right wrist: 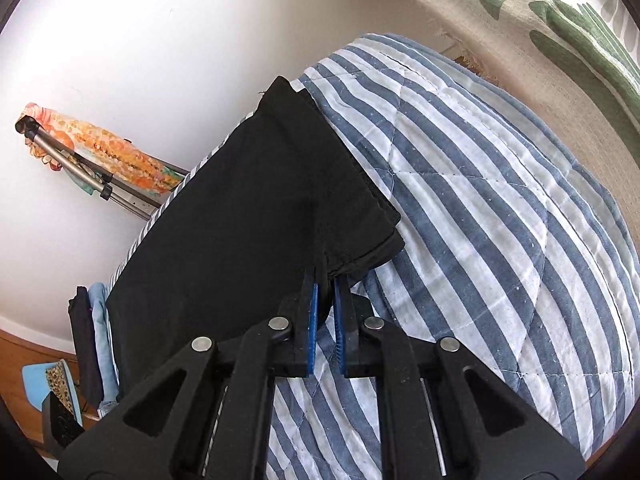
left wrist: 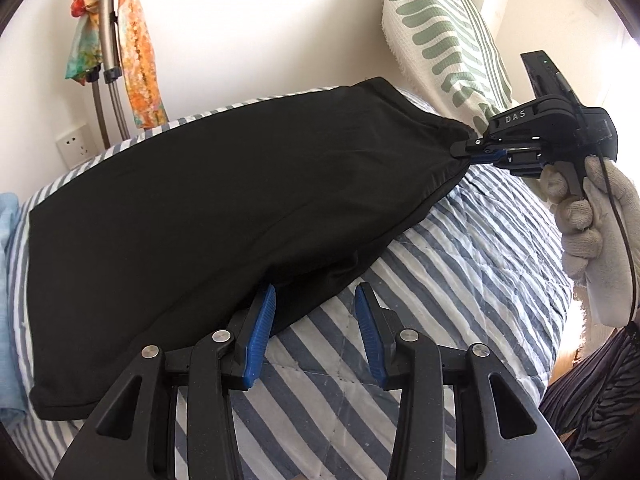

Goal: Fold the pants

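The black pants [left wrist: 208, 200] lie folded lengthwise across the striped quilt [left wrist: 460, 280]. In the left wrist view my right gripper [left wrist: 466, 152], held by a gloved hand [left wrist: 588, 216], is shut on the pants' far right corner and pulls it taut. The right wrist view shows its blue pads [right wrist: 313, 312] pinching the hem of the pants [right wrist: 240, 220], with the right gripper [right wrist: 324, 280] low over the bed. My left gripper [left wrist: 316, 288] stands open at the near edge of the pants. Its left finger rests over the black cloth, its right finger over the quilt.
A green-patterned pillow [left wrist: 440, 32] leans at the head of the bed. A metal stand with colourful scarves [left wrist: 136, 40] and a wall socket [left wrist: 74, 146] are by the wall. Light blue cloth [left wrist: 8, 240] lies at the bed's left end beside a dark garment [right wrist: 86, 344].
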